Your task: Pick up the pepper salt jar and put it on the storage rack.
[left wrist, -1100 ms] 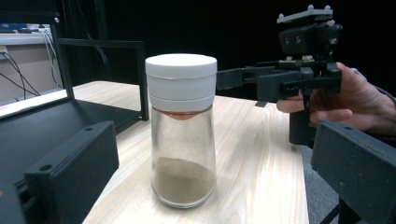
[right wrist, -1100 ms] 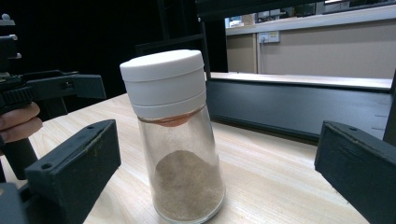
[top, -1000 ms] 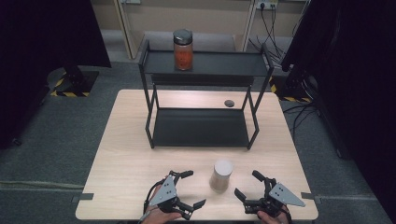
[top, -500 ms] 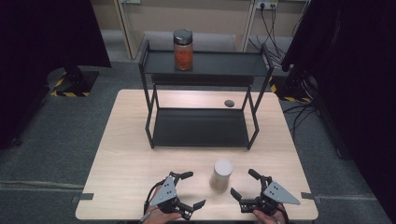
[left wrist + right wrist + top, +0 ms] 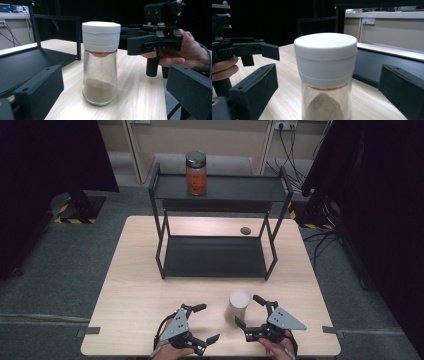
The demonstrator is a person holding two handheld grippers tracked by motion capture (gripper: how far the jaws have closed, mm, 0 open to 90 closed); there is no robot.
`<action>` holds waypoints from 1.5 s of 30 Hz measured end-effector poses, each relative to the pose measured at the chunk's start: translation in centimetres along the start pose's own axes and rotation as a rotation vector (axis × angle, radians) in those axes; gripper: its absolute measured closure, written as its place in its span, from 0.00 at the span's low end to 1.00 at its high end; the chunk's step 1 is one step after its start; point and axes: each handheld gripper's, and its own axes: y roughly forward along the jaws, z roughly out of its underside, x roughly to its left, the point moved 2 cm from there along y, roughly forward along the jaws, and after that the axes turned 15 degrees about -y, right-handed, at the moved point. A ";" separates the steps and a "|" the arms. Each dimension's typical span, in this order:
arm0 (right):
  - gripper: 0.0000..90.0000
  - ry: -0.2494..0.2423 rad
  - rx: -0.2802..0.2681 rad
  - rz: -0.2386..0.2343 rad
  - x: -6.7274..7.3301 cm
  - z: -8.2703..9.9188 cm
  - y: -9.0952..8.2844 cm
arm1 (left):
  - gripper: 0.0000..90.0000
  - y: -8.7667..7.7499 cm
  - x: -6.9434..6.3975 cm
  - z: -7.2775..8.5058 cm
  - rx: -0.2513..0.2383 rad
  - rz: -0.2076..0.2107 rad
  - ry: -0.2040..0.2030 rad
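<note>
Right gripper point(image 5: 248, 311) is closing in on the little glass shaker point(image 5: 237, 305) with the white cap, and its jaws have just been narrowing a bit, with the shaker sitting between them but the pads not touching it yet, so I'm calling it open for now. Left gripper point(image 5: 202, 323) is hanging out just to the shaker's left with its jaws spread wide, holding nothing. The shaker is standing upright on the wooden table point(image 5: 130, 285), near the front edge, right between the two grippers and in front of the black shelf rack point(image 5: 215, 187). There's an orange jar point(image 5: 195, 173) up on the top shelf, and a small dark round thing point(image 5: 245, 230) lying on the table behind the rack. What I'm worrying about: in the right gripper view the jaws are lining up around the cap point(image 5: 325, 58), not the glass body. If they're squeezing that high, the cap could twist or pop, or the shaker could tip since it's narrow up top and the powder is sitting low. Coming in off-centre could also nudge it over toward the left gripper.
</note>
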 end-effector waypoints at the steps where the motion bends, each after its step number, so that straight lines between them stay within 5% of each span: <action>1: 0.06 -0.001 0.002 -0.002 0.0 0.0 0.2 | 0.01 0.0 0.0 0.0 0.000 0.000 -0.001; 9: 0.14 -0.014 0.029 -0.016 -0.1 -0.3 1.5 | 0.01 0.0 0.1 0.1 0.003 0.000 -0.008; 16: 0.38 -0.024 0.087 -0.024 -0.3 -0.8 2.5 | 0.01 0.0 0.1 0.1 0.004 -0.001 -0.010; 45: 0.39 -0.038 0.076 -0.015 -0.8 -4.4 1.5 | 0.01 -0.1 0.3 0.3 0.004 -0.020 -0.015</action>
